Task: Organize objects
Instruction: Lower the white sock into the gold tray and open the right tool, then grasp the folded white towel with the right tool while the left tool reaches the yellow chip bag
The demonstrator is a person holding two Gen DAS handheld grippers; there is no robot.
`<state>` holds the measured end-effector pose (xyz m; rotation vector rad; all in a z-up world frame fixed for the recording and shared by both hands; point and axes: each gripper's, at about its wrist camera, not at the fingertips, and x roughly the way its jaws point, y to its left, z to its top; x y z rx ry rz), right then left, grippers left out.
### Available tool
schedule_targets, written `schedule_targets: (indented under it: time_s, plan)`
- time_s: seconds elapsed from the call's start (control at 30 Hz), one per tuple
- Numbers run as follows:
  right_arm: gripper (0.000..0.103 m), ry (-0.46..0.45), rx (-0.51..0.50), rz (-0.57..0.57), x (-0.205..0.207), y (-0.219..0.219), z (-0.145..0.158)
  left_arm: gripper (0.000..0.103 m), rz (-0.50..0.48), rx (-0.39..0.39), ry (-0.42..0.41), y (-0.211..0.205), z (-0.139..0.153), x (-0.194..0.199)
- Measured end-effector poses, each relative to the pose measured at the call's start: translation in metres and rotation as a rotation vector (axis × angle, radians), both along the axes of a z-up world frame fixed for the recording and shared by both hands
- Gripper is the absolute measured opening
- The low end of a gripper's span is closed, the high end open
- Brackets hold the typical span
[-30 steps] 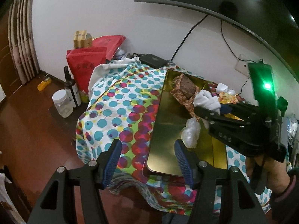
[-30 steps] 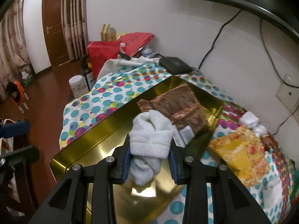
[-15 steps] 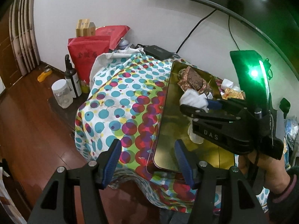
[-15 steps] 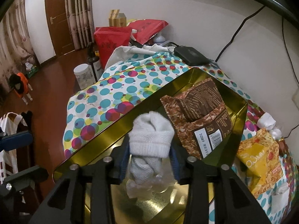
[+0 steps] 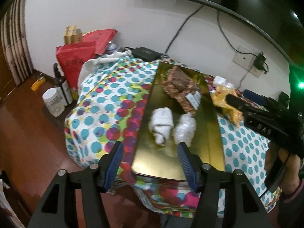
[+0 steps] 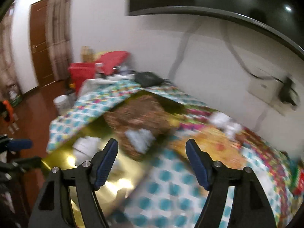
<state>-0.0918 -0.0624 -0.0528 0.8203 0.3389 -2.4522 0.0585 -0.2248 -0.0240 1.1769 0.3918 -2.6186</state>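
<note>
A gold tray [image 5: 212, 138] lies on the polka-dot cloth. On it rest a rolled white sock [image 5: 161, 124], a clear plastic bundle [image 5: 185, 128] beside it, and a brown snack bag [image 5: 180, 87] at the far end. My left gripper [image 5: 150, 157] hangs open over the tray's near edge, nothing between its fingers. My right gripper [image 6: 152, 157] has its jaws opening and nothing between them; it is off to the right of the tray, and its view is blurred. The sock [image 6: 85, 145] lies at its lower left. A yellow snack bag [image 5: 226, 102] sits right of the tray.
A black box [image 5: 145, 53] sits at the table's far corner. Red bags [image 5: 76, 60], a dark bottle [image 5: 60, 85] and a white-lidded jar [image 5: 53, 102] stand on the floor to the left. A wall socket [image 5: 245, 60] with cables is behind the table.
The right gripper let go of the white sock onto the tray beside the plastic bundle, opened, and swung away to the right. The left gripper stays open near the tray's front edge.
</note>
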Motion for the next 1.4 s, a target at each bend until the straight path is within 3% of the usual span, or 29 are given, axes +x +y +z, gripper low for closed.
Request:
schedule_targets:
  time_s: [0.27, 0.5, 1.07, 1.1, 1.13, 1.17, 1.4]
  plan:
    - [0.075, -0.015, 0.021, -0.280, -0.025, 0.130, -0.020, 0.060, -0.114, -0.038, -0.015, 0.049, 0.003, -0.017]
    - [0.075, -0.109, 0.016, -0.384, -0.048, 0.201, -0.052, 0.060, -0.189, -0.064, -0.044, 0.086, -0.001, -0.034]
    - [0.074, -0.148, 0.087, -0.309, -0.096, 0.193, -0.084, 0.060, -0.358, -0.092, -0.119, 0.177, -0.030, -0.091]
    - [0.068, -0.151, 0.087, -0.302, -0.098, 0.193, -0.086, 0.060, -0.357, -0.090, -0.120, 0.179, -0.031, -0.094]
    - [0.049, -0.152, 0.087, -0.297, -0.100, 0.193, -0.087, 0.060, -0.356, -0.086, -0.117, 0.181, -0.033, -0.098]
    - [0.045, -0.156, 0.088, -0.296, -0.101, 0.193, -0.089, 0.060, -0.353, -0.083, -0.113, 0.183, -0.035, -0.101]
    - [0.040, -0.119, 0.153, -0.296, -0.099, 0.195, -0.090, 0.060, -0.343, -0.108, -0.075, 0.190, -0.038, -0.139]
